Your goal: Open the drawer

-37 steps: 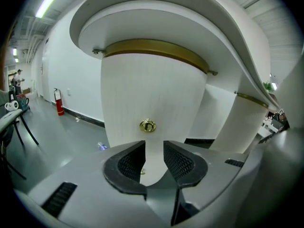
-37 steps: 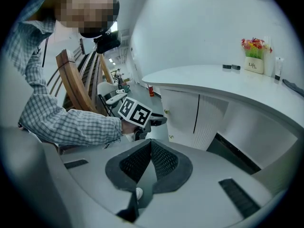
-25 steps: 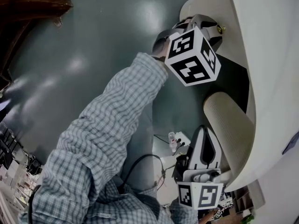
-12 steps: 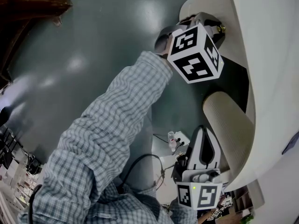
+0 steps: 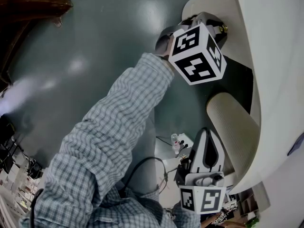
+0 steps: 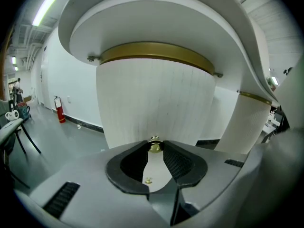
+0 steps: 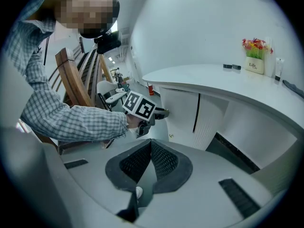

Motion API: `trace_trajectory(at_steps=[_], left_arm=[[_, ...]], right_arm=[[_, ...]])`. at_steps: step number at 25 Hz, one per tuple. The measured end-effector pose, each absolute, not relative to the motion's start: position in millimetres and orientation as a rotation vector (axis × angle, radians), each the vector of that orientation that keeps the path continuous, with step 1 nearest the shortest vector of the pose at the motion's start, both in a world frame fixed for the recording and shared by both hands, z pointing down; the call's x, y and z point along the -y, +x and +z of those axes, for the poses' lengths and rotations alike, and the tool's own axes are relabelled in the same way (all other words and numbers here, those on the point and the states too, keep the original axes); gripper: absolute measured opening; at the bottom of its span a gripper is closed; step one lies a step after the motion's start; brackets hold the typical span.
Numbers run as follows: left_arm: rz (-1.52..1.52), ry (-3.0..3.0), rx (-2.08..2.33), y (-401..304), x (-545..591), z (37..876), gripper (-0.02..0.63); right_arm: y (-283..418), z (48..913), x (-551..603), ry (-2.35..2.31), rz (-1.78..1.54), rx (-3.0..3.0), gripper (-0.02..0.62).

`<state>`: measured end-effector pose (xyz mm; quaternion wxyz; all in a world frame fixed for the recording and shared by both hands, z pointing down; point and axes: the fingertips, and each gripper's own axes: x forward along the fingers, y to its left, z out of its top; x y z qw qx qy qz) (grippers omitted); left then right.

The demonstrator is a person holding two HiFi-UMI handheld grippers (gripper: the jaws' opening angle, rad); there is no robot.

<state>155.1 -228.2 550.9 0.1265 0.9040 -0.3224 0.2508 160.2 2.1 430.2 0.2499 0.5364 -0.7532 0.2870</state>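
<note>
The drawer front (image 6: 152, 103) is a curved, white, ribbed panel under a brass band, with a small brass knob (image 6: 154, 147). My left gripper (image 6: 154, 144) has the knob between its fingertips, and its jaws are closing with the pads against the knob's sides. The head view shows the left gripper (image 5: 219, 27) reaching to the knob (image 5: 225, 29) at the cabinet's curved front, behind its marker cube (image 5: 197, 53). The right gripper view shows the left gripper (image 7: 161, 112) at the drawer front (image 7: 183, 108). My right gripper (image 7: 151, 141) is shut and empty, held low and away from the cabinet (image 5: 207, 139).
A ribbed round column (image 5: 232, 127) stands beside the right gripper. On the dark floor lie a power strip (image 5: 183, 140) and cables. A wooden chair (image 5: 33, 4) is at the far left. A flower pot (image 7: 255, 56) stands on the white counter (image 7: 213, 77).
The left gripper's marker cube has edged slightly toward the cabinet. The right gripper has stayed still.
</note>
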Motion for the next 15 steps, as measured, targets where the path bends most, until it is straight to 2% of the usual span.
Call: trace_trajectory(at_steps=[15], left_arm=[[0.771,2.607,0.933,109.6,187.3,556.3,0.107]], right_arm=[[129.8,427.3,-8.4,1.435,0.767,2.096,0.008]])
